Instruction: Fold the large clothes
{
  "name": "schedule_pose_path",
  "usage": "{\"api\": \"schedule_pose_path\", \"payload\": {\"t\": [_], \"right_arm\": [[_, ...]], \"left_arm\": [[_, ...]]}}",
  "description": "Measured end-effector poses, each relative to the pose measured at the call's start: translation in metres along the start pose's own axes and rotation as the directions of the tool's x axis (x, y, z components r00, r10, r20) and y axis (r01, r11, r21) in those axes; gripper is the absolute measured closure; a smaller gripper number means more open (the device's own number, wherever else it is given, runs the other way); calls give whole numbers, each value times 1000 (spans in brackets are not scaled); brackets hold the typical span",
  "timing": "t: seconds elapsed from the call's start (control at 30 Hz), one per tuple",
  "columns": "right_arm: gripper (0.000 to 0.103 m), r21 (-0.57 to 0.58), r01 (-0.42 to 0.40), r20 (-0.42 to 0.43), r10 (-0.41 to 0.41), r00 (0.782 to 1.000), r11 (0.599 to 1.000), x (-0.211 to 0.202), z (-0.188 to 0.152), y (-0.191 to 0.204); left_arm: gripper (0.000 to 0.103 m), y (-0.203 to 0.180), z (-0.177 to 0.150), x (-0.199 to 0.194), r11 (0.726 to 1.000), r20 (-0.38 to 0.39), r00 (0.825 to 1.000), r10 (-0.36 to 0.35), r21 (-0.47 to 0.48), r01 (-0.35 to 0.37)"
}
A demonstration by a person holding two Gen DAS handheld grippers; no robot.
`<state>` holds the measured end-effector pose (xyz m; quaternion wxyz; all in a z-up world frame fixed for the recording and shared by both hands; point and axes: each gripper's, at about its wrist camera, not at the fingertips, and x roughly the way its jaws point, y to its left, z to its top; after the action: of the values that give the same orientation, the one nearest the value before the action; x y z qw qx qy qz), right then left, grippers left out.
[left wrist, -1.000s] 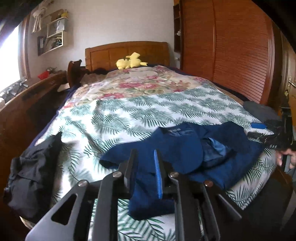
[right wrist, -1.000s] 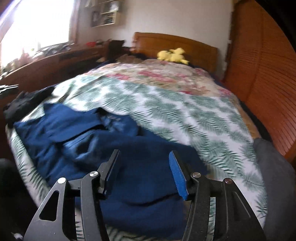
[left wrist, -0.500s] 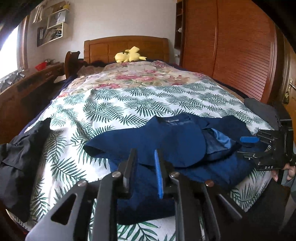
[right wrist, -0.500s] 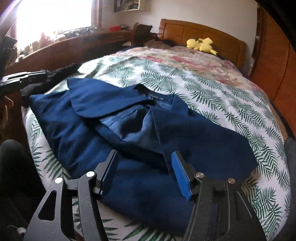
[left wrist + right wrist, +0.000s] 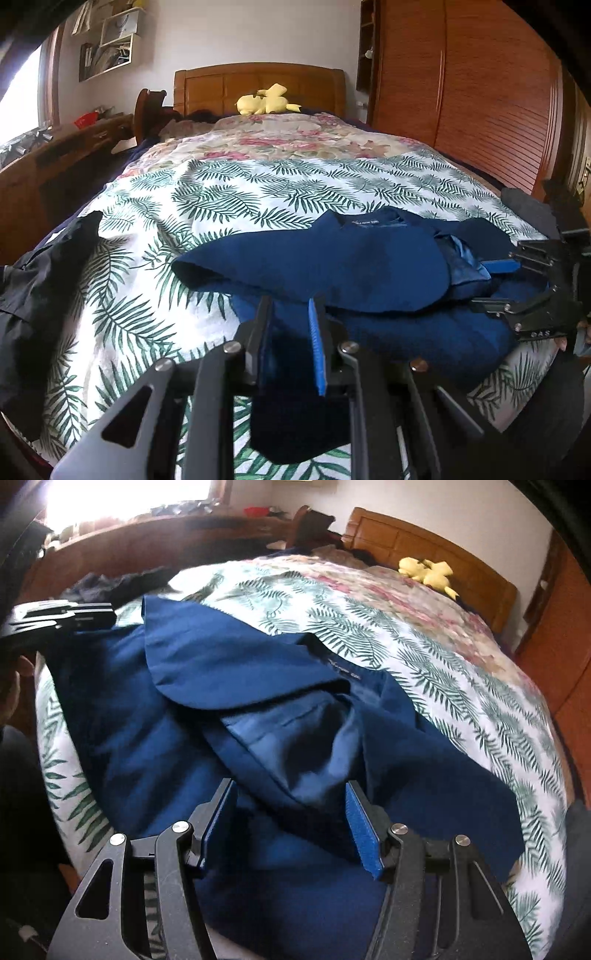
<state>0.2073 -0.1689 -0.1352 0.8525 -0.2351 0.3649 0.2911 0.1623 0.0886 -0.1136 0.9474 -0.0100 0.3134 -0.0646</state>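
On top of the bed's white cover with green leaves [image 5: 236, 206] lies the big dark blue jacket [image 5: 332, 266], partly folded near the foot end. The left gripper [image 5: 290, 325] has its jaws close together, pinching a hanging bit of the blue cloth. The right gripper [image 5: 290, 819] is wide apart just over the jacket, holding nothing. A black piece of clothing [image 5: 40, 288] sits at the bed's left edge. A yellow soft toy [image 5: 264, 104] rests by the wooden headboard [image 5: 221, 88].
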Motion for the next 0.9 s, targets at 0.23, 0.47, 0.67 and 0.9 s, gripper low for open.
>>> {"api": "schedule_pose_path", "payload": {"t": [0.23, 0.47, 0.67, 0.9], "right_arm": [[53, -19, 23, -19, -23, 1000, 1000, 16, 14, -4], [96, -25, -12, 22, 12, 1000, 1000, 14, 48, -14], [100, -10, 69, 66, -68, 996, 998, 29, 92, -35], [101, 11, 184, 64, -185, 981, 983, 70, 149, -73]], "left_arm": [[87, 11, -1, -9, 1000, 26, 1000, 5, -24, -4], [87, 26, -5, -9, 999, 25, 1000, 5, -45, -3], [87, 35, -7, -8, 998, 16, 1000, 6, -56, -5], [87, 36, -8, -10, 998, 22, 1000, 7, -59, -6]]}}
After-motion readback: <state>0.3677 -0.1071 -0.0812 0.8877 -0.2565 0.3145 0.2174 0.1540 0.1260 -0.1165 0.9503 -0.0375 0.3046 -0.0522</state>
